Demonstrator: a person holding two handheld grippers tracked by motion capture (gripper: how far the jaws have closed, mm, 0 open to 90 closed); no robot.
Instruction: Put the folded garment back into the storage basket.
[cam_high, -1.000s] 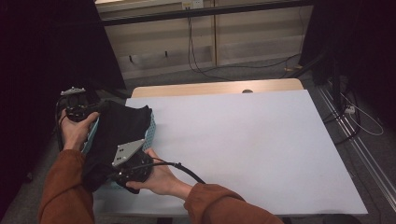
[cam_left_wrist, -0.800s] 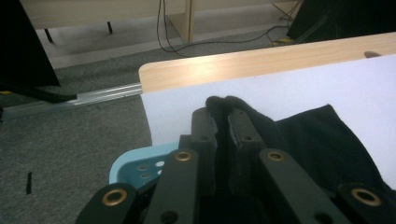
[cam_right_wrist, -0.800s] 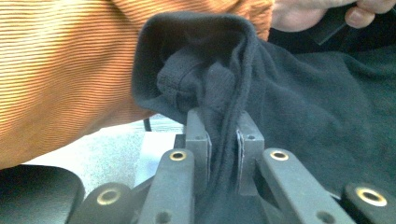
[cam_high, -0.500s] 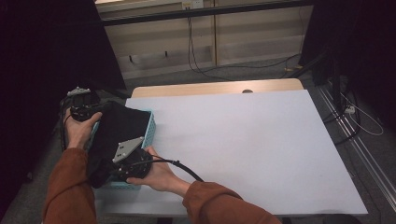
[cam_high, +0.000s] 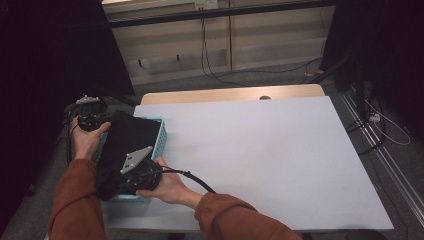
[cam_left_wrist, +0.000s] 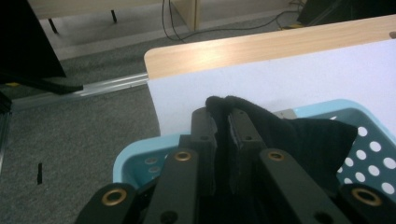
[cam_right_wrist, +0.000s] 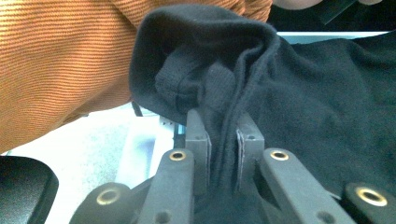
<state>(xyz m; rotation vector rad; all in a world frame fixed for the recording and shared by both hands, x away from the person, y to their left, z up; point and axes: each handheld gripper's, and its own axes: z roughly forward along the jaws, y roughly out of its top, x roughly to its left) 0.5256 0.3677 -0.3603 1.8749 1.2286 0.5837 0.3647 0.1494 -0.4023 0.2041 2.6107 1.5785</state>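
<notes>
This looked like a lab or recording room rather than a home. A plain wooden table (cam_high: 230, 94) stood under a white sheet (cam_high: 260, 155), with black curtains (cam_high: 55, 55) at both sides, loose cables (cam_high: 215, 60) trailing over grey carpet (cam_high: 200, 82), and what was probably a metal rail (cam_high: 385, 165) along the floor.

White sheet (cam_high: 260, 155) covers most of the table (cam_high: 225, 94); a bare wooden strip shows along its far edge. Grey carpet floor (cam_high: 280, 77) beyond, black cables (cam_high: 210, 55) trailing across it below pale wooden cabinets (cam_high: 260, 40).
</notes>
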